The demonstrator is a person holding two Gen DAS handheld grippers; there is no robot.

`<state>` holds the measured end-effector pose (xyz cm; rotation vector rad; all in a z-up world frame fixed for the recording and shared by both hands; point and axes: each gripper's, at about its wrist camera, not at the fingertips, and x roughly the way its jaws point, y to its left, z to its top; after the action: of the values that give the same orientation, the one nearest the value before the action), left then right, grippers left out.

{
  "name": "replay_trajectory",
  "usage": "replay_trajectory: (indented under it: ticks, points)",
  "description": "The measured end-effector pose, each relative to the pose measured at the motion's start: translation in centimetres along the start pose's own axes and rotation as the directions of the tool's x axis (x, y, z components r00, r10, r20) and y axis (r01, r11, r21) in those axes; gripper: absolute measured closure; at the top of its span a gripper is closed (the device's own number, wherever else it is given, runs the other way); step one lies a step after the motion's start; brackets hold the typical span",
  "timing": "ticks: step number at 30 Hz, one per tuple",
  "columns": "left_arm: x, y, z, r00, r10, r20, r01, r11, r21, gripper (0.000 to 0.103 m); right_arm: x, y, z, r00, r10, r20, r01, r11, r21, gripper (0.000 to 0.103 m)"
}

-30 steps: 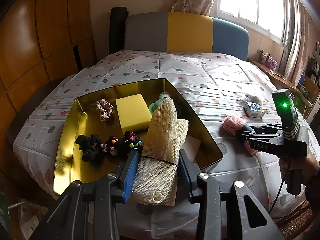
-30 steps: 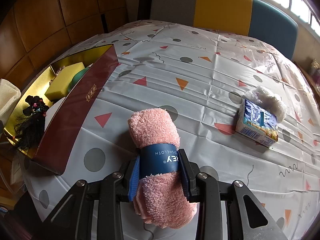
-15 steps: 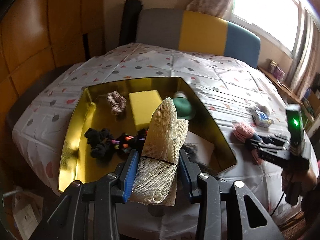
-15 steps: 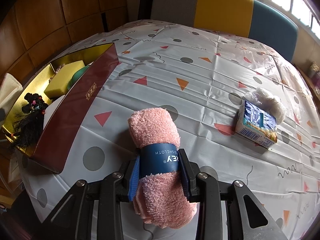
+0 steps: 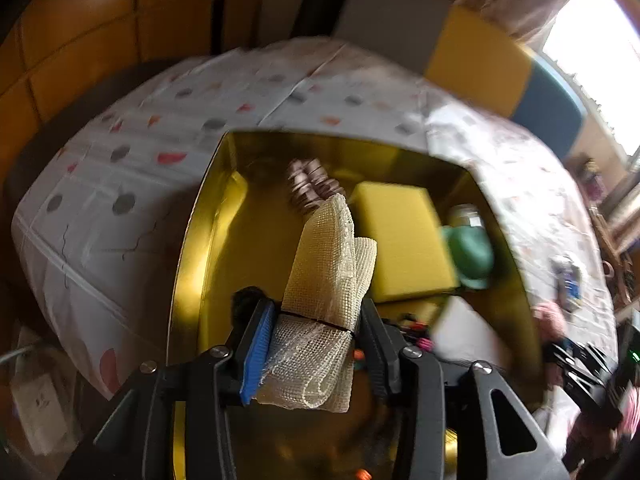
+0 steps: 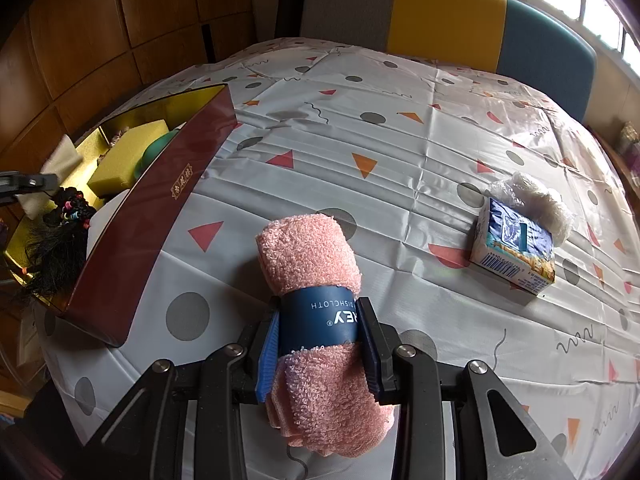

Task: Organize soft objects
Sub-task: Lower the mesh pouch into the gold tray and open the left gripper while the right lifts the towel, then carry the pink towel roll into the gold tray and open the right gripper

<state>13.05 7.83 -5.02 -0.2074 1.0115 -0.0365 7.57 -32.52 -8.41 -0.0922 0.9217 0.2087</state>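
Two tongs [image 5: 316, 340] [image 6: 318, 344], each clamped around one roll: mesh cloth [image 5: 324, 276], pink towel [image 6: 316, 280].

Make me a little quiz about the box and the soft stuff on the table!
1. True or false: the yellow sponge lies inside the gold box.
2. What does the right gripper hold?
A. a green cap
B. a rolled pink dishcloth
C. a tissue pack
3. Fill in: the left gripper has a cream ____ cloth between its fingers, over the box.

Key: 1 true. 2 B. 3 mesh.
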Motion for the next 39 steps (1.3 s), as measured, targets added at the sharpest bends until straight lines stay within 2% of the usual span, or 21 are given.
replay_trajectory:
  ticks: [4, 6, 7, 11, 16, 20, 23, 26, 32, 36, 39]
  points:
    - [1.0, 0.0, 0.3, 1.000, 0.023, 0.001, -0.023, 1.000, 0.012, 0.053, 0.1, 0.0, 0.0, 1.000, 0.001, -0.003, -0.001, 1.000, 0.000, 0.066]
    - [0.5, -0.2, 0.3, 0.999, 0.034, 0.027, -0.035, 0.999, 0.025, 0.042, 0.2, 0.0, -0.1, 1.000, -0.001, -0.005, 0.001, 1.000, -0.002, 0.066]
    - [0.3, -0.3, 0.2, 0.998, 0.045, 0.041, -0.047, 0.998, 0.038, 0.040, 0.2, 0.0, -0.1, 1.000, -0.002, -0.006, 0.002, 1.000, -0.002, 0.066]
    - [-1.1, -0.4, -0.2, 0.992, 0.092, 0.087, -0.097, 0.993, 0.060, 0.039, 0.3, 0.1, -0.1, 1.000, -0.006, -0.007, 0.006, 1.000, -0.006, 0.066]
    - [-3.8, -1.0, -2.0, 0.976, 0.145, 0.165, -0.157, 0.986, 0.059, 0.039, 0.3, 0.2, -0.2, 1.000, -0.012, -0.004, 0.012, 1.000, -0.010, 0.066]
    - [-6.1, -1.7, -3.9, 0.966, 0.136, 0.220, -0.154, 0.986, 0.064, 0.039, 0.2, 0.1, -0.2, 1.000, -0.010, -0.008, 0.010, 1.000, 0.006, 0.066]
    - [-7.2, -2.2, -4.8, 0.965, 0.114, 0.237, -0.134, 0.988, 0.070, 0.039, 0.0, -0.2, -0.1, 1.000, -0.003, -0.015, 0.003, 1.000, 0.026, 0.068]
    - [-8.1, -2.8, -5.4, 0.960, 0.101, 0.261, -0.129, 0.987, 0.093, 0.039, -0.4, -0.9, 0.1, 1.000, 0.021, -0.021, -0.019, 0.996, 0.083, 0.069]
    - [-9.4, -3.1, -6.0, 0.952, 0.072, 0.296, -0.110, 0.987, 0.115, 0.039, -2.6, -1.5, 0.6, 0.999, 0.038, 0.028, -0.042, 0.986, 0.162, 0.069]
    - [-10.0, -2.9, -6.3, 0.949, 0.066, 0.309, -0.105, 0.988, 0.111, 0.039, -5.3, -0.1, 2.4, 0.993, 0.070, 0.096, -0.083, 0.988, 0.131, 0.069]
    - [-10.1, -2.5, -6.5, 0.949, 0.063, 0.309, -0.098, 0.990, 0.100, 0.039, -6.7, 2.9, 4.1, 0.983, 0.141, 0.120, -0.145, 0.989, 0.028, 0.069]
